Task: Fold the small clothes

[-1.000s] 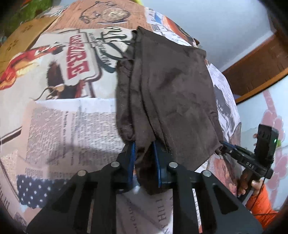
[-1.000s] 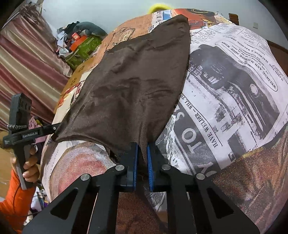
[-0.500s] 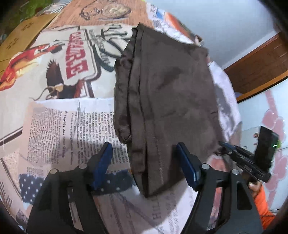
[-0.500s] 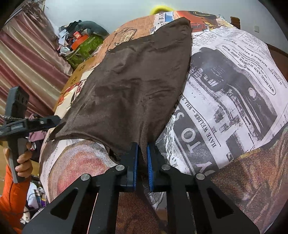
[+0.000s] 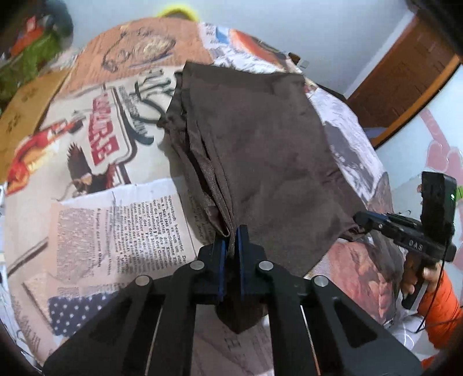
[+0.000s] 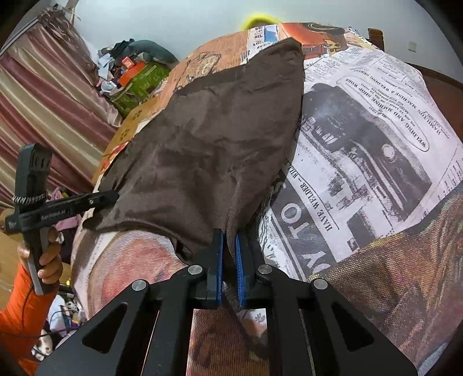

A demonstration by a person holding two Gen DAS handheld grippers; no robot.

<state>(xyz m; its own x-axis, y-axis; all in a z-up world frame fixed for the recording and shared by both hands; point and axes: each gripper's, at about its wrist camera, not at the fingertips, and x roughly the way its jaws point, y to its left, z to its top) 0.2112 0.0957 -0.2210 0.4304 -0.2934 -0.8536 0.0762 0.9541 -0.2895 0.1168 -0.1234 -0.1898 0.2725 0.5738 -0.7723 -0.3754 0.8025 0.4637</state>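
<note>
The brown cloth [image 5: 260, 162] lies on the newspaper-print bench [image 5: 95, 219], its near edge pinched at 2 corners: left gripper [image 5: 230, 245] and right gripper [image 6: 228, 248] both clamped on it.

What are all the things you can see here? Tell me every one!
Brown garment: one, dark brown, lying on the bed, near edge pinched at two corners.
Bedspread: one, newspaper and poster print in white, black, orange and red, under the garment.
Cardboard box: one, tan, at the bed's left side.
Clutter pile: one heap, green, orange and grey, against the far wall.
Curtain: one, striped pink and maroon, far left.
Yellow object: one, behind the bed, too hidden to name.
Wooden door: one, brown, right.
Left gripper: black with blue pads, shut on the garment.
Right gripper: the same, shut on the garment.
</note>
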